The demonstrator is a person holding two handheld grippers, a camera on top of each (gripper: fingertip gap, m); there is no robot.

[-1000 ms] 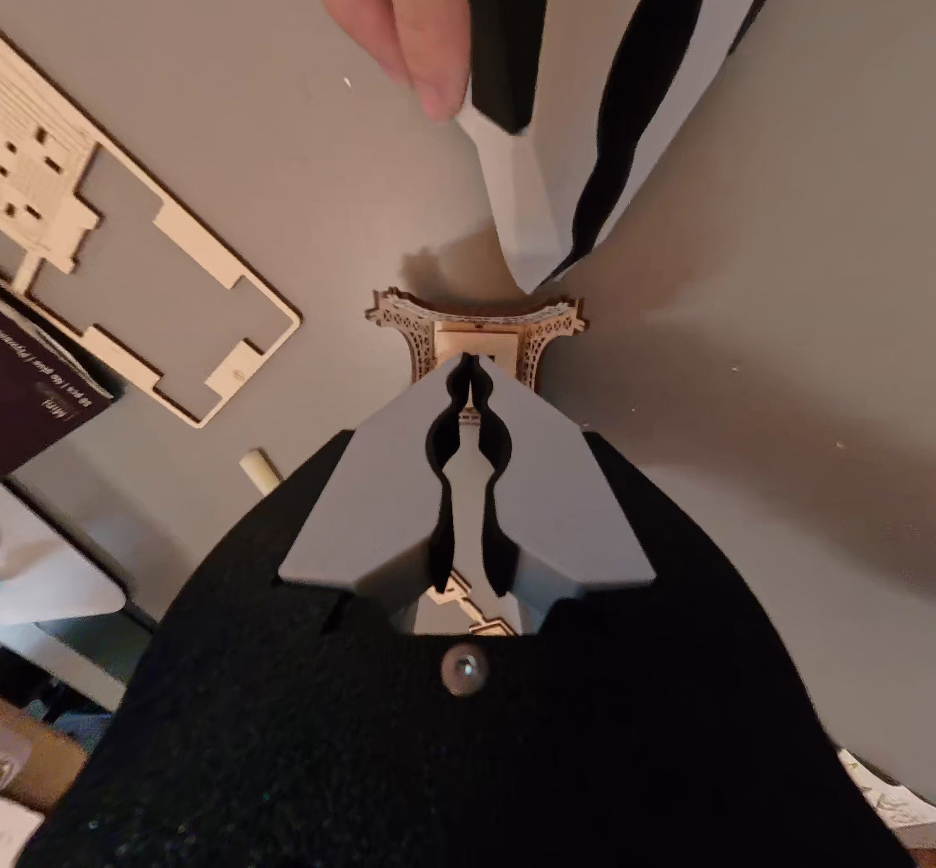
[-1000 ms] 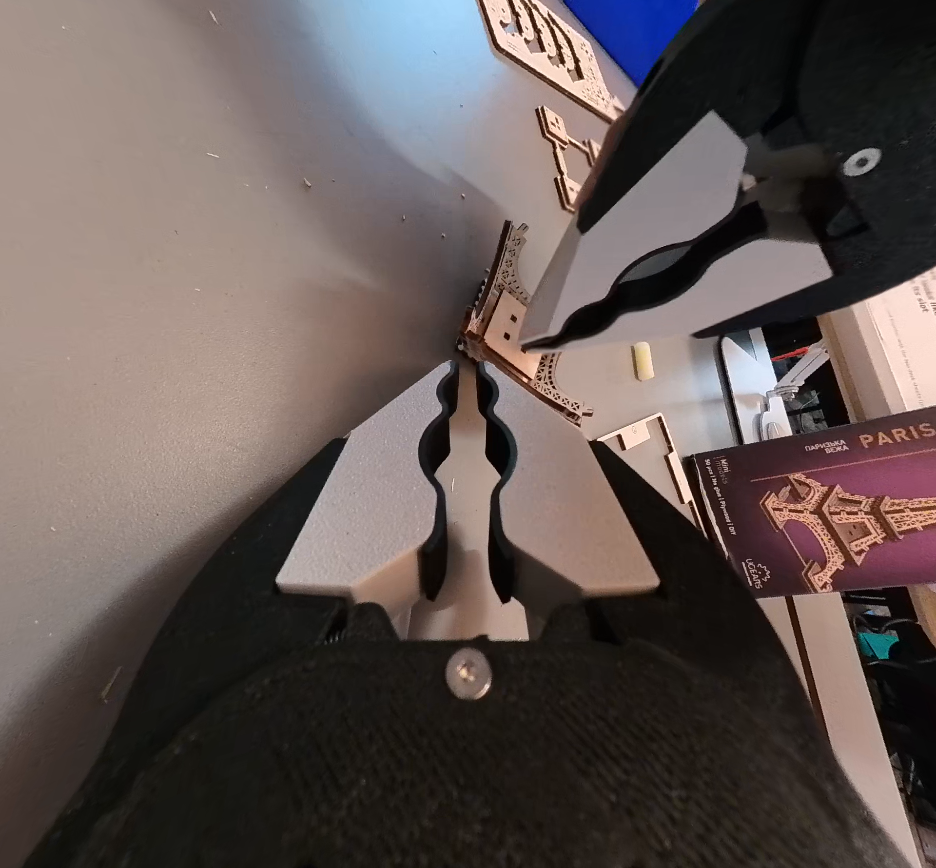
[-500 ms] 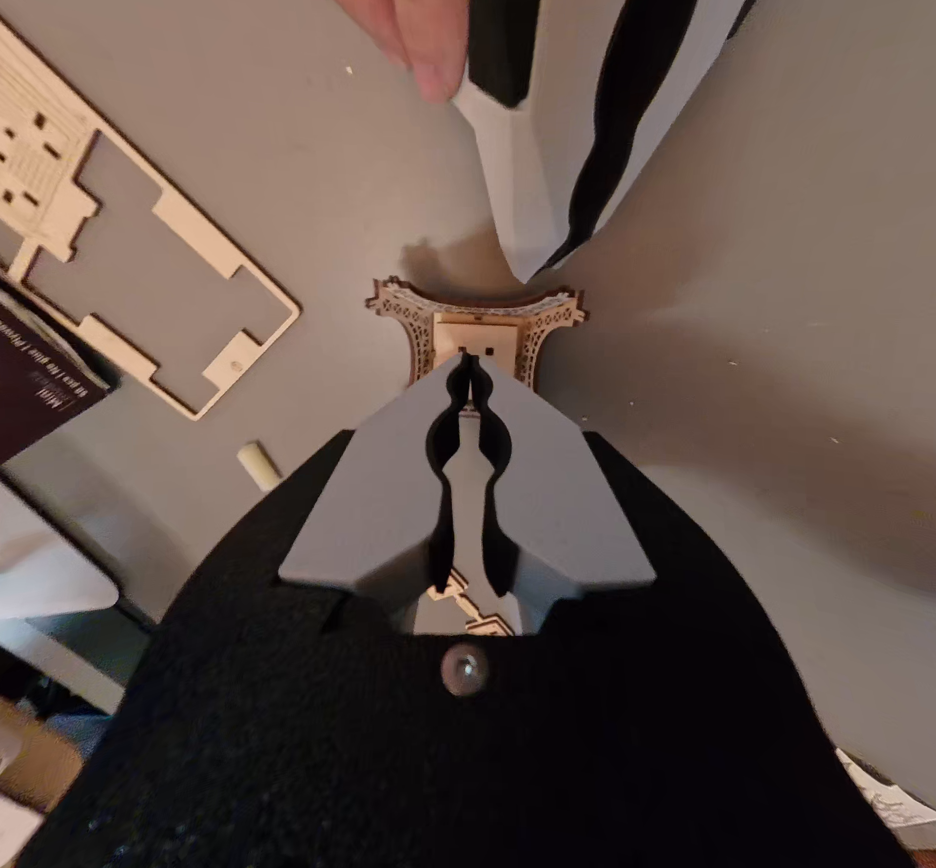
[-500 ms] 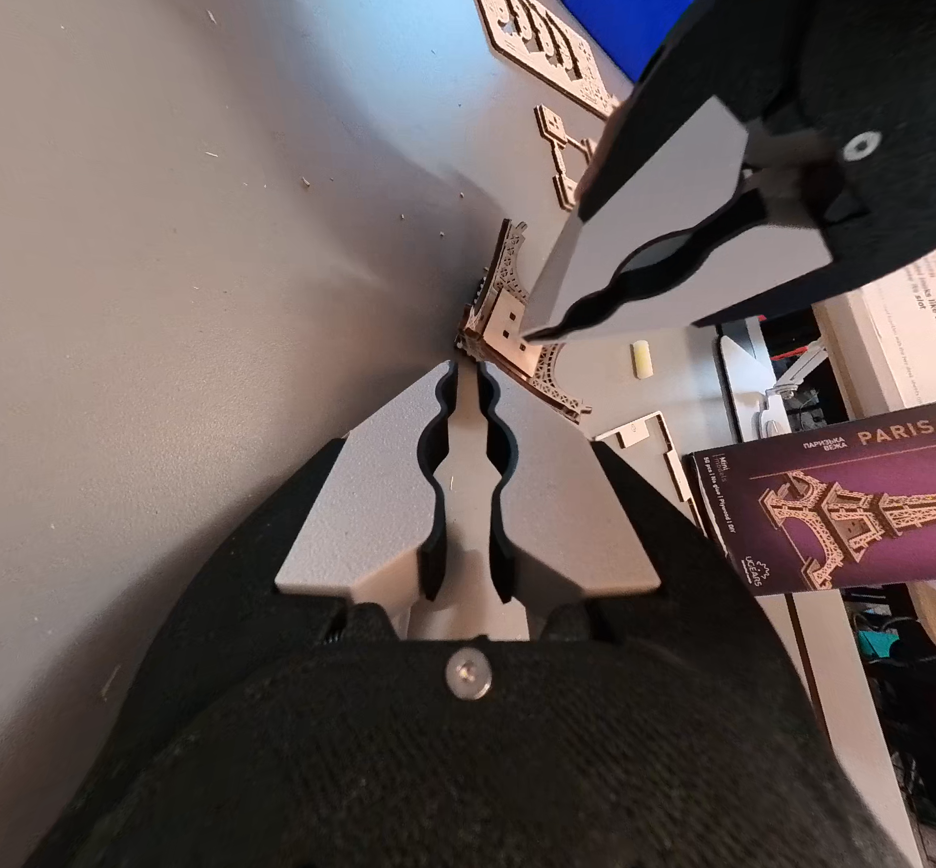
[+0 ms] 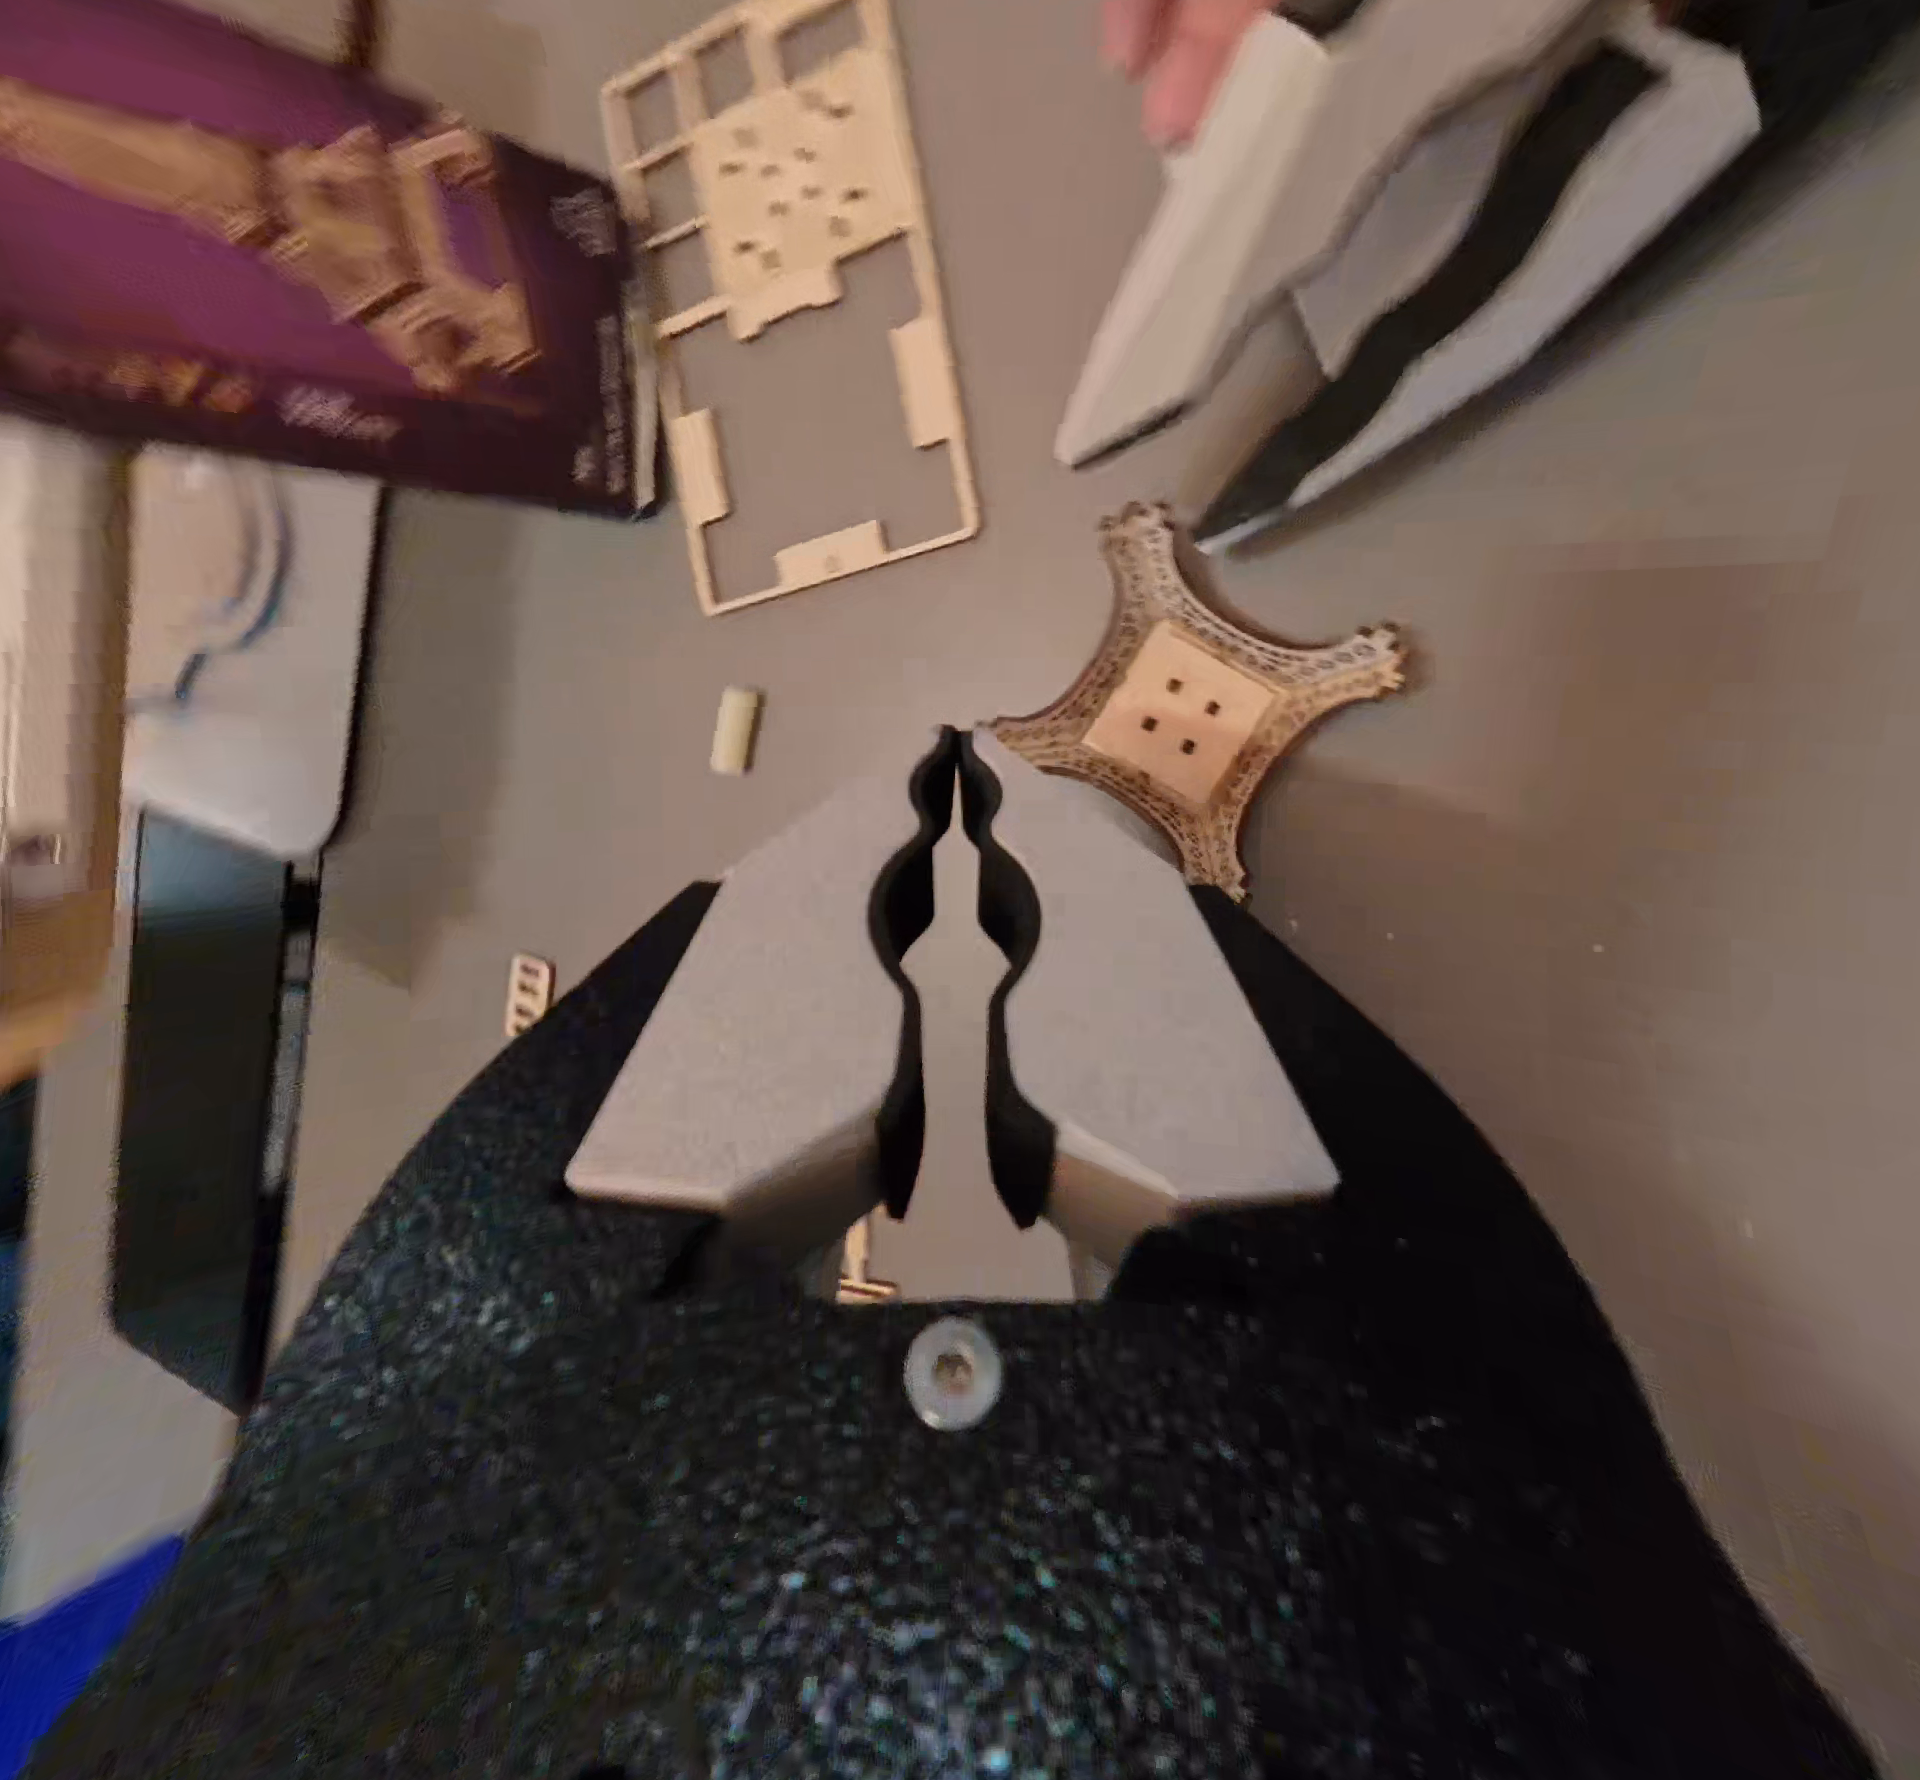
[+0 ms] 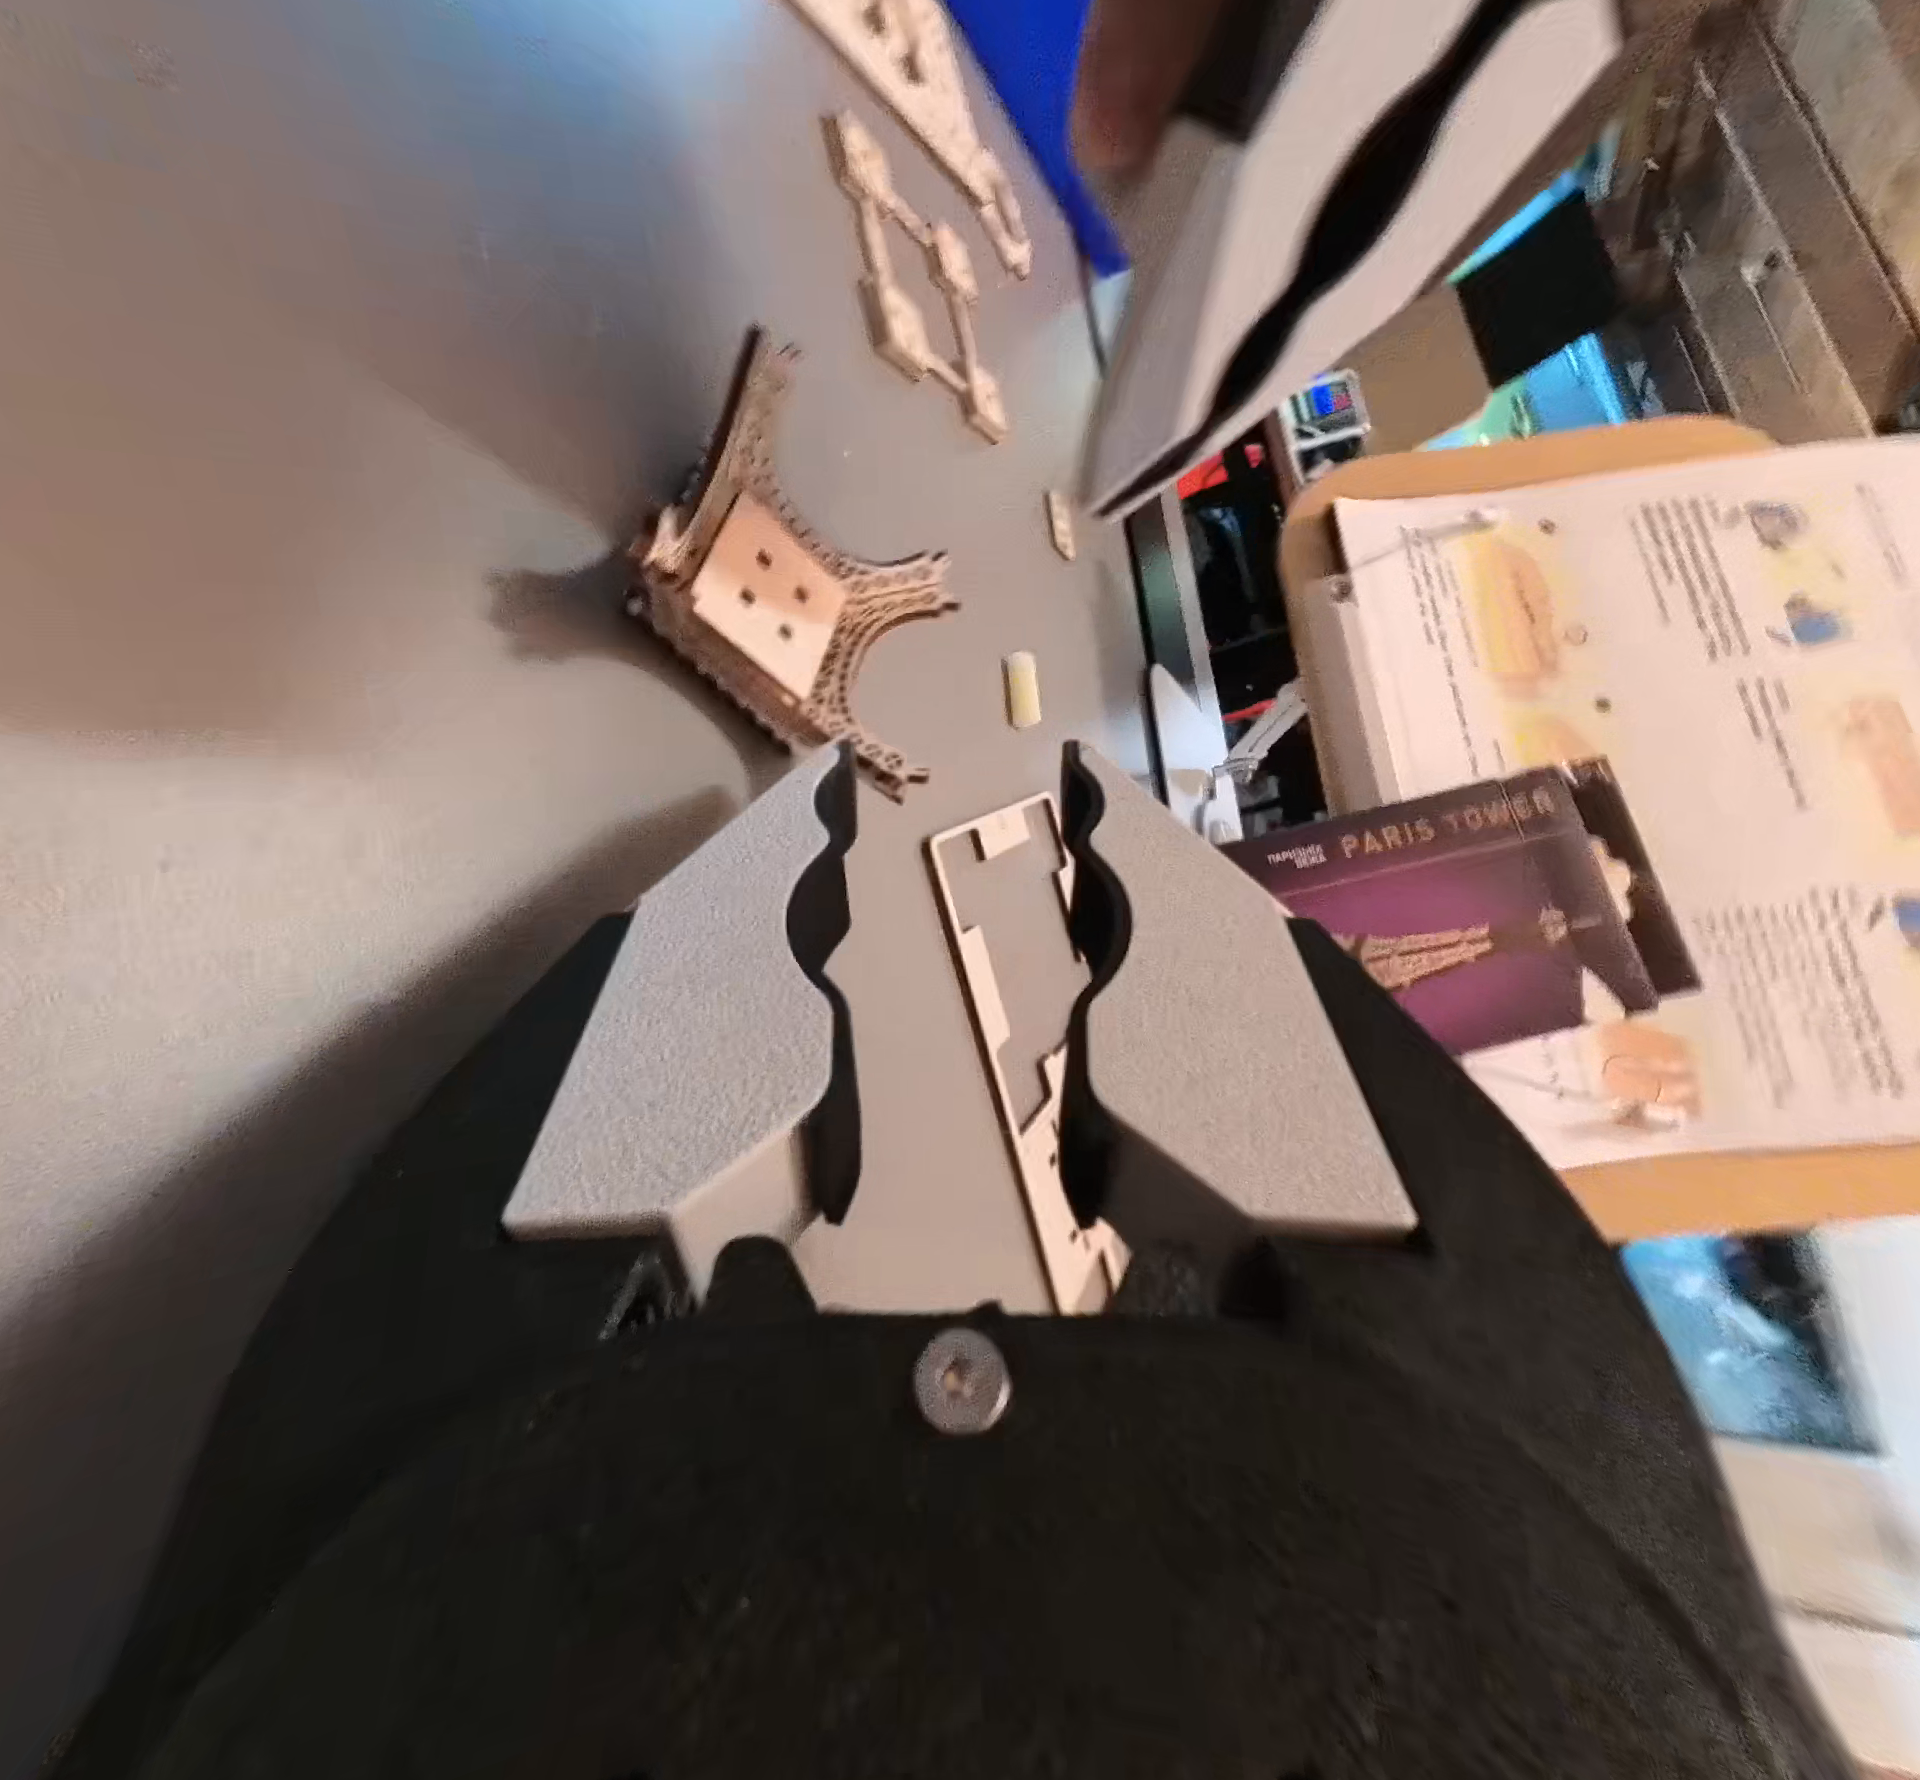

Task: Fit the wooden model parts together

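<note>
Wooden tower base point(image 5: 1184, 718) flat on grey desk point(image 5: 1558, 899), free of both tongs. Left tongs point(image 5: 957, 743) pressed together, empty, just beside base. Right tongs point(image 6: 957, 774) spread apart, empty, near base.

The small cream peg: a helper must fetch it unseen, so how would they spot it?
On the grey table, find the wooden tower base with four square holes. The small cream peg lies loose beside it, a plain stubby cylinder, unlike the flat fretted sheets.

Hobby desk, kit box point(image 5: 312, 276), instruction sheet point(image 6: 1662, 743)
</note>
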